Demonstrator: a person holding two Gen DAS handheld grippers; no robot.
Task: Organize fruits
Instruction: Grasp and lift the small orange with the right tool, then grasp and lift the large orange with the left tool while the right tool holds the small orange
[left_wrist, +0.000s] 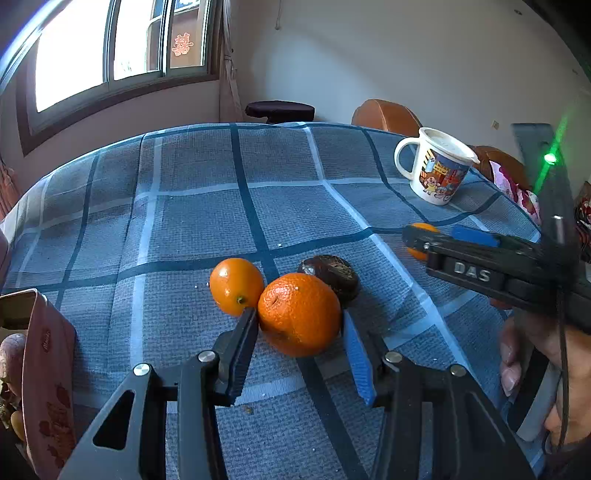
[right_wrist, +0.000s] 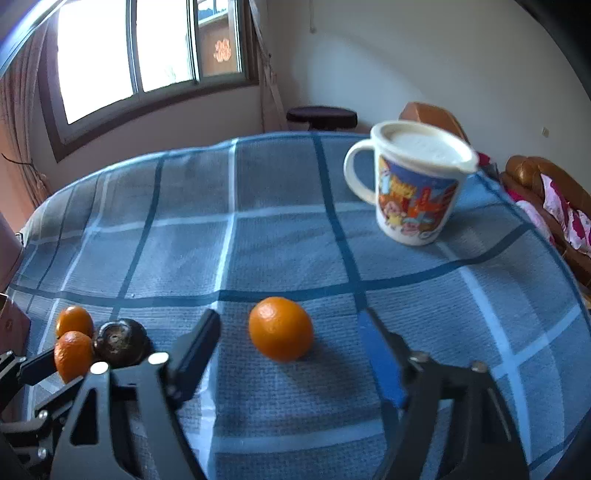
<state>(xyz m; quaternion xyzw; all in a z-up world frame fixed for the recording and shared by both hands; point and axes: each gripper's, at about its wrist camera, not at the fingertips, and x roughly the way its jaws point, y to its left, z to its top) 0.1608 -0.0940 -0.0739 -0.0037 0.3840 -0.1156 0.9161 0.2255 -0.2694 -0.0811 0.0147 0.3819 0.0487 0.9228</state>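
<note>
In the left wrist view my left gripper (left_wrist: 299, 317) is open, its fingers on either side of a large orange (left_wrist: 298, 314) on the blue checked tablecloth (left_wrist: 192, 221). A small smooth orange (left_wrist: 236, 285) touches it on the left and a dark brown fruit (left_wrist: 330, 275) sits just behind. In the right wrist view my right gripper (right_wrist: 290, 321) is open around a lone orange (right_wrist: 280, 334), fingertips level with it and apart from it. The same three fruits show at the left, the large orange (right_wrist: 73, 354), the small orange (right_wrist: 74, 320) and the dark fruit (right_wrist: 120, 339).
A white cartoon mug (left_wrist: 436, 168) with a lid stands at the table's far right, also in the right wrist view (right_wrist: 410, 184). A pink printed container (left_wrist: 44, 369) holding fruit sits at the near left edge. Brown chairs (right_wrist: 535, 173) stand beyond the table.
</note>
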